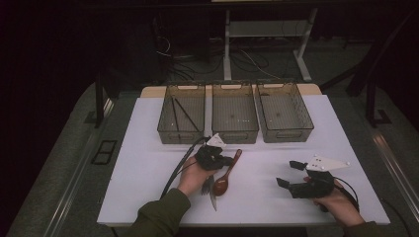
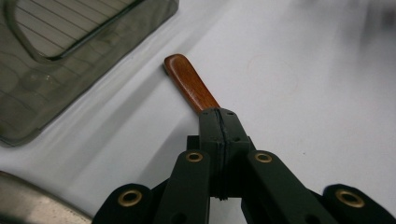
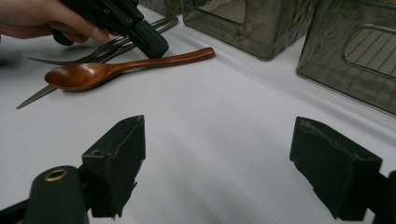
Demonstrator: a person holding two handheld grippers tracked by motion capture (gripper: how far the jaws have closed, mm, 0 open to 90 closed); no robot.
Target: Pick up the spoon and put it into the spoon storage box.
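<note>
A brown wooden spoon (image 1: 222, 185) lies on the white table top (image 1: 143, 173), bowl toward the person and handle pointing at the bins. My left gripper (image 1: 229, 160) is shut on the spoon's handle about midway. In the left gripper view the jaws (image 2: 219, 114) stand together with the handle end (image 2: 187, 81) sticking out past them. The right gripper view shows the spoon (image 3: 88, 74) flat on the table with the left gripper (image 3: 149, 42) pinching it. My right gripper (image 1: 289, 173) rests open at the right, nothing between its fingers (image 3: 116, 154).
A metal fork (image 1: 206, 185) and knife (image 1: 213, 200) lie just left of the spoon, under the left hand. Three smoky translucent bins stand in a row at the back: the left one (image 1: 180, 136) holds dark sticks, then the middle (image 1: 235, 136) and right (image 1: 289, 133).
</note>
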